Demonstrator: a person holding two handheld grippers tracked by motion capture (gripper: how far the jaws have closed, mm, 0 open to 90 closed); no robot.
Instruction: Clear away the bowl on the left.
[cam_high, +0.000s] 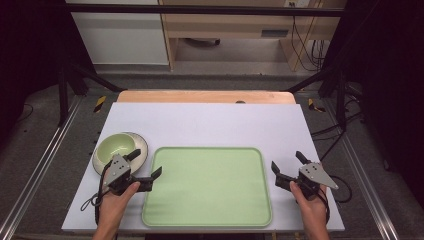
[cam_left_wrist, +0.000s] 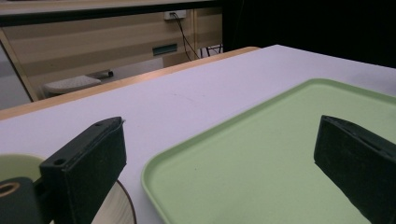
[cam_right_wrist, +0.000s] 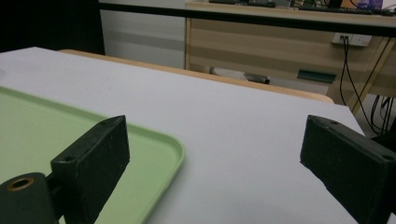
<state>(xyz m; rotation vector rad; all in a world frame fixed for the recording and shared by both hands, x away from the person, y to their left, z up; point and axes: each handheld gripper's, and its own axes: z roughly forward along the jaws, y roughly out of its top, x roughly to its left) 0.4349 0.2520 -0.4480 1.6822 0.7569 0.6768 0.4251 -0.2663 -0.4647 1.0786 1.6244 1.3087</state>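
In the high view, a white sheet covers the tabletop (cam_high: 210, 125), whose wooden far edge shows beyond it. Past that stand a grey floor, a white cabinet (cam_high: 120, 32) and a wooden desk (cam_high: 240, 25) with cables hanging at its right. A pale green tray (cam_high: 207, 185) lies flat at the near middle of the sheet, with nothing in it. A green bowl (cam_high: 117, 148) sits on a plate (cam_high: 142, 145) just left of the tray's far left corner; the bowl looks bare inside. The left claw (cam_high: 146, 165), held in the person's left hand (cam_high: 116, 200), hovers with jaws spread wide, one by the bowl's near rim and the other over the tray's left edge, gripping nothing. The right claw (cam_high: 289, 165), in the right hand (cam_high: 311, 202), stands released just right of the tray, jaws wide apart, holding nothing.

In the left gripper view, the left claw (cam_left_wrist: 219, 154) gapes open over the tray's (cam_left_wrist: 261, 158) corner; the bowl's rim (cam_left_wrist: 18, 163) and the plate's edge (cam_left_wrist: 122, 205) show at the lower left, beside one jaw. The white tabletop (cam_left_wrist: 187, 93) runs to the wooden desk.

In the right gripper view, the right claw (cam_right_wrist: 212, 154) is wide open over bare tabletop (cam_right_wrist: 233, 126), the tray's corner (cam_right_wrist: 159, 158) just beside its left jaw.
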